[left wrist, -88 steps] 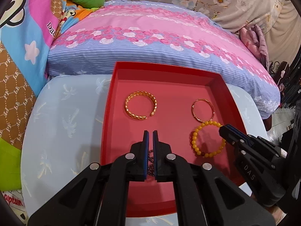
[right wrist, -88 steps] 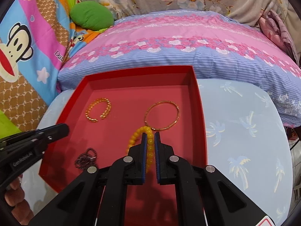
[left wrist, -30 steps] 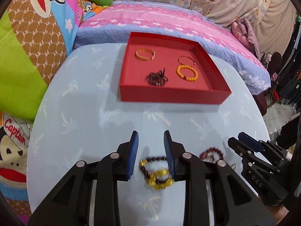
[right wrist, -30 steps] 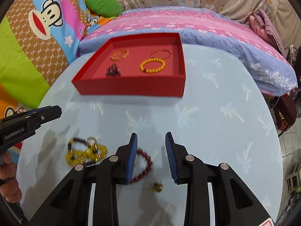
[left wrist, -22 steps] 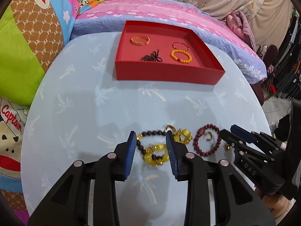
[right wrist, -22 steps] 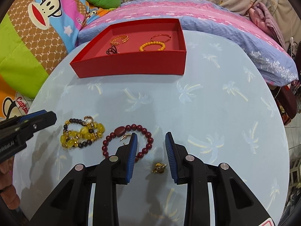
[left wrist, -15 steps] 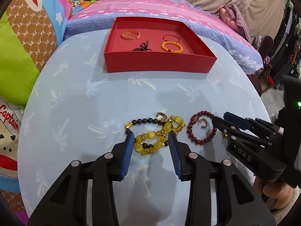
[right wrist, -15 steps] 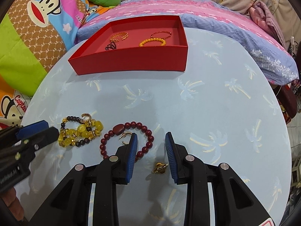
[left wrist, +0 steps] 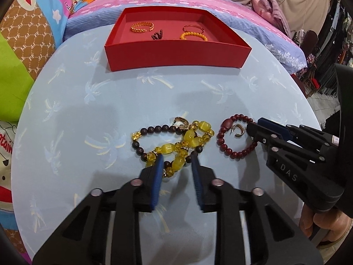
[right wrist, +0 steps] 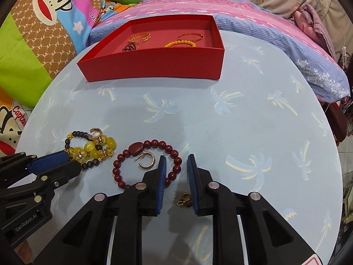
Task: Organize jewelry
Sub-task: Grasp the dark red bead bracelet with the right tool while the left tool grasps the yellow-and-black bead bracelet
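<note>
A bracelet of yellow and dark beads (left wrist: 174, 141) lies on the pale blue table (left wrist: 110, 110). My left gripper (left wrist: 176, 162) straddles its near end, jaws closing, and a sliver of gap still shows beside the beads. A dark red bead bracelet (right wrist: 147, 163) lies to the right of it, with a gold hoop earring (right wrist: 147, 159) inside its ring. My right gripper (right wrist: 175, 161) is closing around this bracelet's right strand, and a gap shows on one side. A small gold earring (right wrist: 184, 199) lies further back between its fingers. The left gripper (right wrist: 74, 160) and the right gripper (left wrist: 256, 125) each show in the other's view.
The red tray (left wrist: 176, 55) stands at the table's far side with a gold chain bangle (left wrist: 142, 27), a dark chain (left wrist: 157, 35), an orange bead bracelet (left wrist: 193, 36) and a thin gold bangle (left wrist: 193, 28). A pink and blue pillow (right wrist: 242, 11) lies behind it. A hand (left wrist: 326, 227) holds the right gripper.
Both grippers have come back from the tray to the near part of the table and sunk onto the two bracelets. Their jaws, wider half a second ago, have narrowed around the beads.
</note>
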The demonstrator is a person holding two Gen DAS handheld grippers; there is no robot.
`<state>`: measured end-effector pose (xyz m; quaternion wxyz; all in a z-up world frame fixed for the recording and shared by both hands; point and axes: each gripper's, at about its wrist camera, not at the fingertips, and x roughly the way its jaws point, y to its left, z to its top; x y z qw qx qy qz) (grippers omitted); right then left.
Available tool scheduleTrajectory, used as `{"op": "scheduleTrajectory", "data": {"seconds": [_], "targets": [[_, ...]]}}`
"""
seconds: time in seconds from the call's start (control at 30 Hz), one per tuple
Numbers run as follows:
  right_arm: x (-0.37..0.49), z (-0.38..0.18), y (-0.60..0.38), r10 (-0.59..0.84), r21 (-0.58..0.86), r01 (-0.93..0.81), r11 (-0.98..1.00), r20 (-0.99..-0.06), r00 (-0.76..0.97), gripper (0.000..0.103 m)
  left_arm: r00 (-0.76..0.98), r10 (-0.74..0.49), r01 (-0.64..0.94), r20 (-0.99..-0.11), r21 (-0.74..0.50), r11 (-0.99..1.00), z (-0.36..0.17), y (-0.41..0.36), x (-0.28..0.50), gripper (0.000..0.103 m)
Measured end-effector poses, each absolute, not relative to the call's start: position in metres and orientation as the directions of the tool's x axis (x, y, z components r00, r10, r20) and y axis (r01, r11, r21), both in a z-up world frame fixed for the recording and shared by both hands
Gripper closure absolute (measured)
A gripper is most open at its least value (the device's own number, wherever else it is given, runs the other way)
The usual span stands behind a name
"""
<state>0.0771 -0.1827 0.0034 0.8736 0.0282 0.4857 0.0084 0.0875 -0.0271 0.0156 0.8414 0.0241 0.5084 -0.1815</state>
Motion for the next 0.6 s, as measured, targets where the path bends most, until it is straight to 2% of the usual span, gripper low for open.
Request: {"op": "scheduleTrajectory", "data": {"seconds": [0.13,0.6], "targets": [[0.079,0.003,-0.183,0.050,0.063,0.007,0.998,-0.849,0.526,0.095,0.411,-0.299,0.328,-0.861,-0.167,0.930,0.016,-0.025,0.089,0.093],[0.075,0.031,-0.188,0.095,0.125,0.012,0.992,-0.814,0.573,0.096,0.448,-0.358,0.325,-0.819,-0.224,0.919,0.053,-0.019,0.092,0.093]]}}
